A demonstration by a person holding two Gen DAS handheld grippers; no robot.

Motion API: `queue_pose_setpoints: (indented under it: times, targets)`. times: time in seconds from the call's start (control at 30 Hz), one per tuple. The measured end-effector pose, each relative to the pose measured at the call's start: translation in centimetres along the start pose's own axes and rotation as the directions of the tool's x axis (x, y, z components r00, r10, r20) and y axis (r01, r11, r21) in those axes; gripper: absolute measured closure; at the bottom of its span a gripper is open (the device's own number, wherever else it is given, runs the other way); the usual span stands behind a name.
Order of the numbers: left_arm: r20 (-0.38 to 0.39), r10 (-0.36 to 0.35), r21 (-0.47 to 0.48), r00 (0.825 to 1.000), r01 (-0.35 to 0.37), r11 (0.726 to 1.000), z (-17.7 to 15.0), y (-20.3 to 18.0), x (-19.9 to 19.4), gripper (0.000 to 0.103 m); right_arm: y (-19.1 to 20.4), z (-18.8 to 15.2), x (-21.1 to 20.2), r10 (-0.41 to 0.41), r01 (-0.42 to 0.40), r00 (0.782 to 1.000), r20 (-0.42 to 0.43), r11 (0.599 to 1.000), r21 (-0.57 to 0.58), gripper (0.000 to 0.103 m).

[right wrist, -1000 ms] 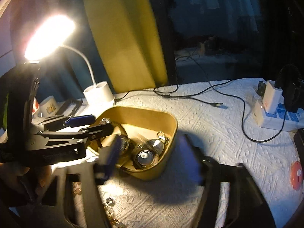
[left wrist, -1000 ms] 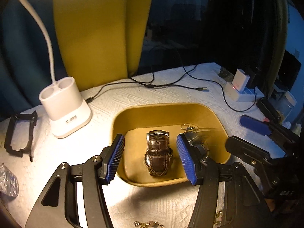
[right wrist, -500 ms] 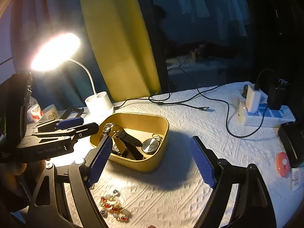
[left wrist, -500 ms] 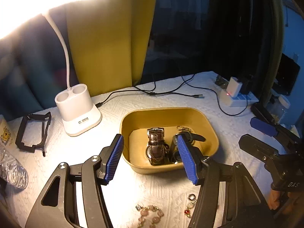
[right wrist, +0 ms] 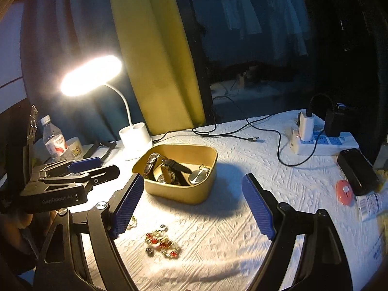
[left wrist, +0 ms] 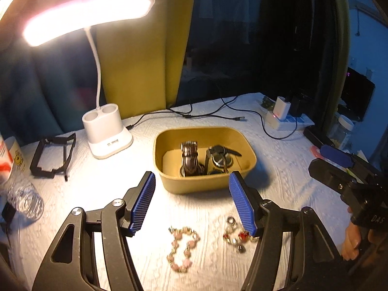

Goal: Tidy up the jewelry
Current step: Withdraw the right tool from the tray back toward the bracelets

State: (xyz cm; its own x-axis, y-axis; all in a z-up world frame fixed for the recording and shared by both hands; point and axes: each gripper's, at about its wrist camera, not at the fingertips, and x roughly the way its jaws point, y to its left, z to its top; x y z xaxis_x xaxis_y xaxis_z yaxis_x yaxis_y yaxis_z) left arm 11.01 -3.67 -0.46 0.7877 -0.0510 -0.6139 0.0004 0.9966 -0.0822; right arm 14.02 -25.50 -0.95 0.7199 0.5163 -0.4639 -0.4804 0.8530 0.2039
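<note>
A yellow tub (left wrist: 206, 181) (right wrist: 179, 195) on the white cloth holds a brown strap watch (left wrist: 190, 157), a black strap watch (right wrist: 174, 166) and a round pocket watch (right wrist: 197, 175). A pink bead bracelet (left wrist: 183, 248) and a red bead piece with rings (left wrist: 236, 236) (right wrist: 162, 242) lie on the cloth in front of the tub. My left gripper (left wrist: 192, 202) is open and empty, above the cloth just short of the tub. My right gripper (right wrist: 191, 206) is open and empty, to the tub's right front. Each gripper shows in the other's view, the right one (left wrist: 339, 169) and the left one (right wrist: 72, 181).
A lit white desk lamp (left wrist: 106, 133) (right wrist: 135, 137) stands left behind the tub. A black frame (left wrist: 52, 155) and a water bottle (right wrist: 54, 140) are at the left. Cables (right wrist: 230, 133), a power strip (right wrist: 315, 140), a black box (right wrist: 357, 173) and a red disc (right wrist: 344, 190) are at the right.
Both grippers have pulled back and up from the tub. A watch the right gripper carried now lies in the tub. The bracelets on the cloth have come into view.
</note>
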Motion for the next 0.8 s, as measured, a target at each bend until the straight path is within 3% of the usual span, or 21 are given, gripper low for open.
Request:
queue_pose_setpoints:
  times: [0.4, 0.57, 0.8]
  targets:
    - [-0.029, 0.005, -0.018, 1.0, -0.006, 1.0, -5.1, 1.9, -2.7, 0.037, 0.5, -3.8, -1.3, -0.003, 0.004, 0.998, -0.062, 1.0, 0.017, 0.02]
    - [-0.085, 0.002, -0.04, 0.996, -0.006, 0.999, -6.9, 2.9, -1.8, 0.037, 0.1, -5.2, -1.0, -0.007, 0.009, 0.994, -0.11, 1.0, 0.02, 0.02]
    - [-0.166, 0.002, 0.004, 0.986, -0.001, 1.0, -8.0, 1.9, 1.1, 0.037, -0.6, -6.6, -0.6, -0.002, 0.006, 0.988, -0.156, 1.0, 0.025, 0.02]
